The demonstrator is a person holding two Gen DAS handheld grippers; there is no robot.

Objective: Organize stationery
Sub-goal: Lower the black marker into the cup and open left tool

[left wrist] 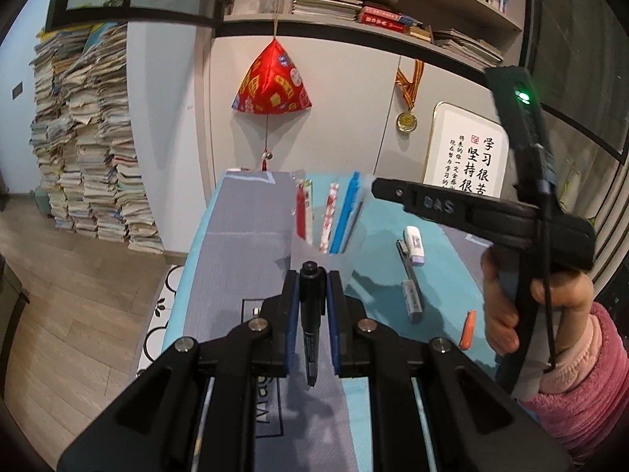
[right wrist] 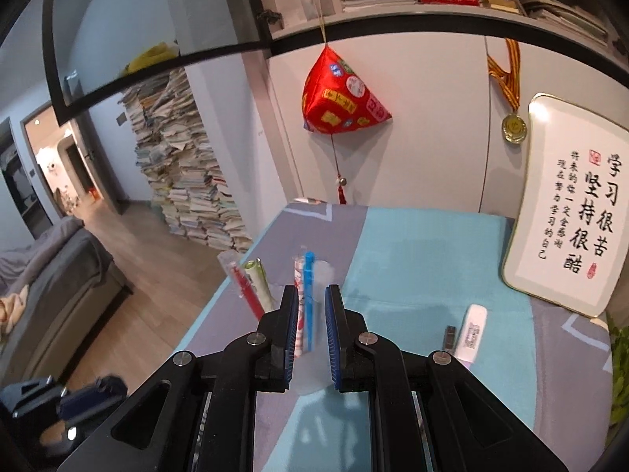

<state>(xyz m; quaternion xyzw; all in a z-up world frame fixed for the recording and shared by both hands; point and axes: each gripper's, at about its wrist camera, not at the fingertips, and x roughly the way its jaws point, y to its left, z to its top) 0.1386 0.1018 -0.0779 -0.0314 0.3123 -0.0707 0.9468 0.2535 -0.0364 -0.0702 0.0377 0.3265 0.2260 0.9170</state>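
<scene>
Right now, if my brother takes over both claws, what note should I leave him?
Left claw: shut on a black pen, held above the mat, just short of the clear pen cup.
Right claw: its pads sit either side of the cup; whether it grips is unclear.
Done: a red pen, a blue pen and two patterned pens are in the cup.
Left: drop the black pen in, then collect the correction tape, grey pen and small orange item lying on the blue-grey mat.

The clear holder (right wrist: 310,338) blurs around its pens, and the grey marker (right wrist: 450,337) hides behind the right gripper's arm.
</scene>
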